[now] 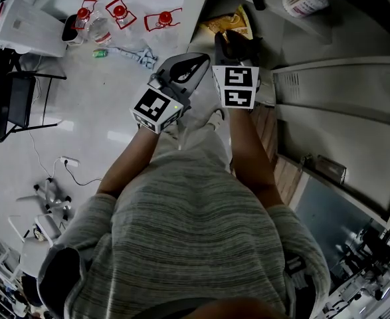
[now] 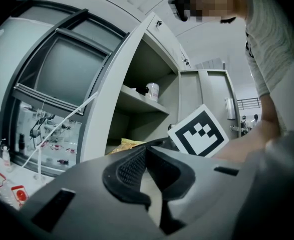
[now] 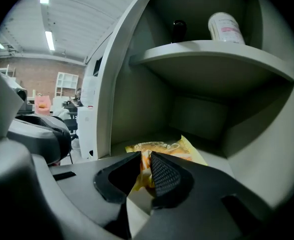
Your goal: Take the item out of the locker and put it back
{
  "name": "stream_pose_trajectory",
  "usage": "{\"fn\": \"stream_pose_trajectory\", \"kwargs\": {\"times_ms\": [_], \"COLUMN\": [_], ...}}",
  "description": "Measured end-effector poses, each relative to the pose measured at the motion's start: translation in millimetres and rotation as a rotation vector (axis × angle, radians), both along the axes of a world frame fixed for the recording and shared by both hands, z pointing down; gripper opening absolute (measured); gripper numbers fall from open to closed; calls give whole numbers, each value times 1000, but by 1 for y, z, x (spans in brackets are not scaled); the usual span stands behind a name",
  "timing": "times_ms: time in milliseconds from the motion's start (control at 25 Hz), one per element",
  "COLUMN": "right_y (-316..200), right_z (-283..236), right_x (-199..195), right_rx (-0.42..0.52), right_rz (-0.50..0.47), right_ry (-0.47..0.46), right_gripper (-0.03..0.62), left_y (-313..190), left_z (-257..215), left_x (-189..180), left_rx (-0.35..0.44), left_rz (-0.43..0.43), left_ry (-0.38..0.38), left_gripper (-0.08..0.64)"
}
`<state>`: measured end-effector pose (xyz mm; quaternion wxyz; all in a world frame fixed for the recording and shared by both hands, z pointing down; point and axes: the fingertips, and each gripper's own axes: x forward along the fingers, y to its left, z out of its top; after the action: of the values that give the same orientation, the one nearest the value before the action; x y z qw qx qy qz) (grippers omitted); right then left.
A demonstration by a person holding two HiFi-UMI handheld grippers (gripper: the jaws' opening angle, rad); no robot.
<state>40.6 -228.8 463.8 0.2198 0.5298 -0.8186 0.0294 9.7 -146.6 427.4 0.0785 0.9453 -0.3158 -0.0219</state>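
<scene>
Right gripper (image 3: 145, 160) pinches the near edge of the bag (image 3: 179, 150), which lies on the locker (image 3: 131, 94) floor under the shelf (image 3: 212, 59). Bite looks thin, perhaps film only: draw out slow, level, no jerk

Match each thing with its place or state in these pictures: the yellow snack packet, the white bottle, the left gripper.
Things:
1. yellow snack packet
2. white bottle
3. left gripper

Places or states:
A. standing on the upper shelf of the locker
B. jaws together, nothing between them
C. lying in the lower compartment, its edge pinched by the right gripper

Pairs: 1-C, 2-A, 3-B
</scene>
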Motion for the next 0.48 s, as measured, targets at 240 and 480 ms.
{"fn": "stream_pose_trajectory", "kwargs": {"times_ms": [240, 480], "right_y": [6, 19], "right_z": [-14, -47], "right_x": [4, 7], "right_rx": [43, 106], "right_rz": [11, 16], "right_ry": [-57, -109], "right_gripper": [66, 63], "left_y": [1, 3], "left_z": [-2, -11], "left_x": [-3, -1], "left_rx": [5, 22], "left_rz": [0, 11], "left_ry": [1, 8], "left_gripper": [8, 8]}}
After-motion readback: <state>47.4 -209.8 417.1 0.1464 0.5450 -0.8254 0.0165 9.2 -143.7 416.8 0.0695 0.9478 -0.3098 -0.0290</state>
